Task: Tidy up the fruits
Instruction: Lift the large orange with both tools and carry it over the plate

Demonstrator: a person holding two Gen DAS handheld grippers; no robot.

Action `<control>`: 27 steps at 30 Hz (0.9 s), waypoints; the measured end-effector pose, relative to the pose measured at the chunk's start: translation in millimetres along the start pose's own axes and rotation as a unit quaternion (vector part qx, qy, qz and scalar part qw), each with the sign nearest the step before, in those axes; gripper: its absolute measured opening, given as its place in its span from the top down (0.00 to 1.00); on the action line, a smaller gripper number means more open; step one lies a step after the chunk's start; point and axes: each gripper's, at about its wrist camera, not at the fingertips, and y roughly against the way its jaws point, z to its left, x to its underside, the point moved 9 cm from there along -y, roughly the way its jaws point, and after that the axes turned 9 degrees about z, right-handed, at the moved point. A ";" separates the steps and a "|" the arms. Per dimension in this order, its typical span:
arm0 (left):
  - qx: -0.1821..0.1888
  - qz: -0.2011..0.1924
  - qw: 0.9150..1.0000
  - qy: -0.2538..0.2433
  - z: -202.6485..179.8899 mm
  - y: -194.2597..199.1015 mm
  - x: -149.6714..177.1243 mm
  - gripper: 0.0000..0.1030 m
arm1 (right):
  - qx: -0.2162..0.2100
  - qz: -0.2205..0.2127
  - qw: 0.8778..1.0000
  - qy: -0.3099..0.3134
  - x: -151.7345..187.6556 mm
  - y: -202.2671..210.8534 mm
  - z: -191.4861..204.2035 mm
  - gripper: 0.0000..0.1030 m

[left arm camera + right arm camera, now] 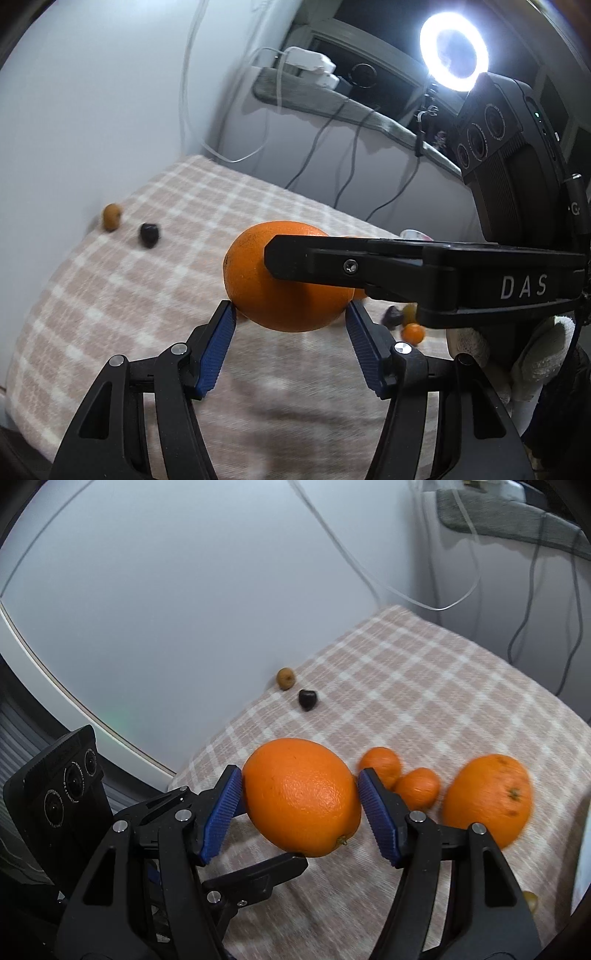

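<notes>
Barely begun. Gripped large orange mid-frame, aloft, between right gripper and, seemingly, left gripper too. Left unsorted on checked cloth: second orange, two mandarins, small fruits upper left.

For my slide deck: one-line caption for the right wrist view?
Both grippers clamp one orange above a checked cloth strewn with fruit.
</notes>
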 end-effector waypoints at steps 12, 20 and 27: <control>0.042 0.012 0.997 -0.067 -83.9 -29.6 -17.3 0.40 | 0.034 -0.052 0.996 -0.062 23.9 72.5 -69.1 0.34; 0.077 0.029 0.991 -0.109 -141.6 -59.6 -25.3 0.40 | 0.065 -0.082 0.989 -0.106 42.0 116.0 -118.3 0.34; 0.109 0.049 0.984 -0.129 -183.9 -91.3 -30.4 0.40 | 0.089 -0.099 0.980 -0.147 61.3 143.4 -168.0 0.34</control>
